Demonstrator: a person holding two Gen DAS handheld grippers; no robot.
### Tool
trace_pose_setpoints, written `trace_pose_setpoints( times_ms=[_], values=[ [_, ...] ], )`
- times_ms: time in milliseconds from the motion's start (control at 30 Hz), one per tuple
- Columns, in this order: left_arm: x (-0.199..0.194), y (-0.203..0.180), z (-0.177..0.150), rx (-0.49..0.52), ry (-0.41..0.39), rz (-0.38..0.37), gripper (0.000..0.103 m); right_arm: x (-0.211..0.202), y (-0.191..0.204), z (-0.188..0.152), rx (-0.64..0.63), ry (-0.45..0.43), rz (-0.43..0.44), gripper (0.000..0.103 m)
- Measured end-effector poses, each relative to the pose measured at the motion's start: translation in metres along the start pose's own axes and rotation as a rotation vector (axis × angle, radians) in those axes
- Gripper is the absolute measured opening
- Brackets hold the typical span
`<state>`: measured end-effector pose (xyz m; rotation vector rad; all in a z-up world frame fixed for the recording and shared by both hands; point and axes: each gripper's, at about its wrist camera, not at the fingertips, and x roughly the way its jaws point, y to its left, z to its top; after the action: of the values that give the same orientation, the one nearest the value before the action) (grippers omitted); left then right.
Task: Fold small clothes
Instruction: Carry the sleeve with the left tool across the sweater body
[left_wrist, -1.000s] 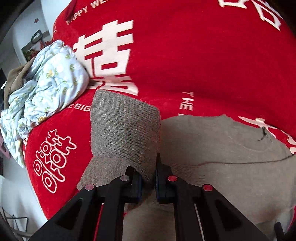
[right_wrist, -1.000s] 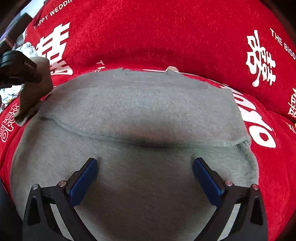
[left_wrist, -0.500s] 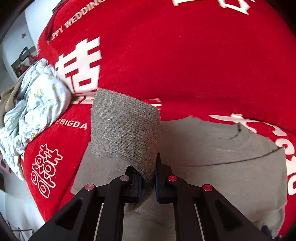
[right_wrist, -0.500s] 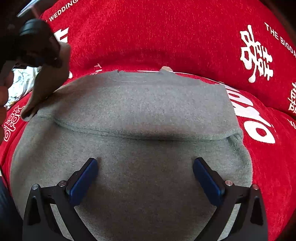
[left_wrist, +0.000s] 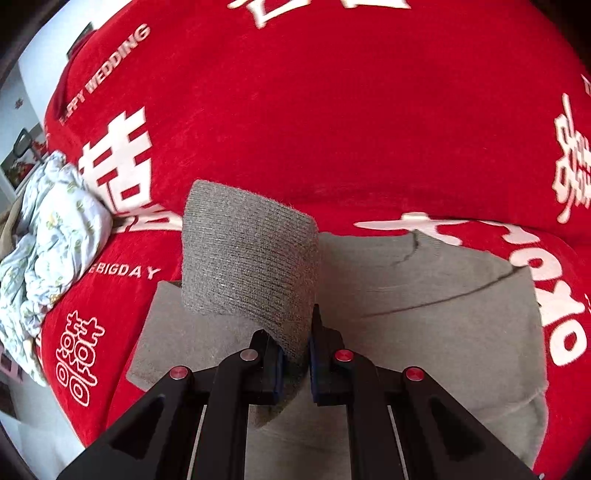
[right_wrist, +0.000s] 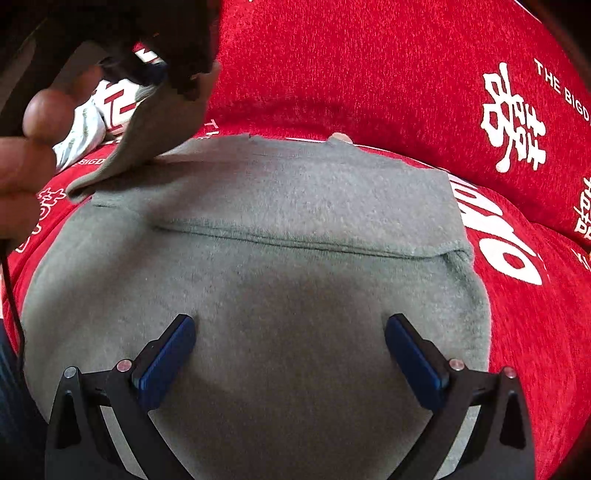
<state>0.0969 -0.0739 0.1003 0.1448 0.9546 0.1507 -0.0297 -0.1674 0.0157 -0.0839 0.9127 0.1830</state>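
Note:
A grey knit sweater (left_wrist: 436, 325) lies flat on a red cloth with white lettering (left_wrist: 332, 110). My left gripper (left_wrist: 295, 354) is shut on the ribbed cuff of its sleeve (left_wrist: 247, 258) and holds the sleeve lifted over the sweater's left side. In the right wrist view the sweater (right_wrist: 295, 229) fills the middle, with a fold line across it. My right gripper (right_wrist: 291, 354) is open and empty just above the sweater's lower body. The left gripper with the lifted sleeve (right_wrist: 155, 122) shows at upper left there.
A crumpled pale floral garment (left_wrist: 48, 236) lies at the left edge of the red cloth. The cloth's left edge drops off to the floor (left_wrist: 22, 424). A hand (right_wrist: 22, 158) shows at the left in the right wrist view.
My left gripper has carried the sleeve up and to the right over the sweater. The right gripper has stayed open in place.

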Motion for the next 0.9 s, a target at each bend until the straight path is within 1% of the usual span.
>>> trace_pose_setpoints(
  times_ms=[100,267,433,600,900],
  values=[
    [-0.007,-0.017,-0.001,0.035,-0.012,-0.014,0.011,-0.001,-0.001,-0.002,-0.005,-0.007,0.005,0.103],
    [-0.013,-0.041,-0.001,0.072,-0.009,-0.042,0.011,-0.002,-0.003,-0.006,-0.006,-0.024,0.017,0.103],
    [-0.015,-0.065,-0.003,0.125,-0.009,-0.047,0.011,-0.002,-0.005,-0.007,-0.003,-0.038,0.028,0.103],
    [-0.011,-0.078,-0.007,0.162,0.005,-0.044,0.011,-0.003,-0.006,-0.01,0.0,-0.048,0.035,0.103],
    [-0.006,-0.087,-0.011,0.196,0.01,-0.058,0.011,-0.009,-0.007,-0.014,-0.007,-0.05,0.037,0.103]
  ],
)
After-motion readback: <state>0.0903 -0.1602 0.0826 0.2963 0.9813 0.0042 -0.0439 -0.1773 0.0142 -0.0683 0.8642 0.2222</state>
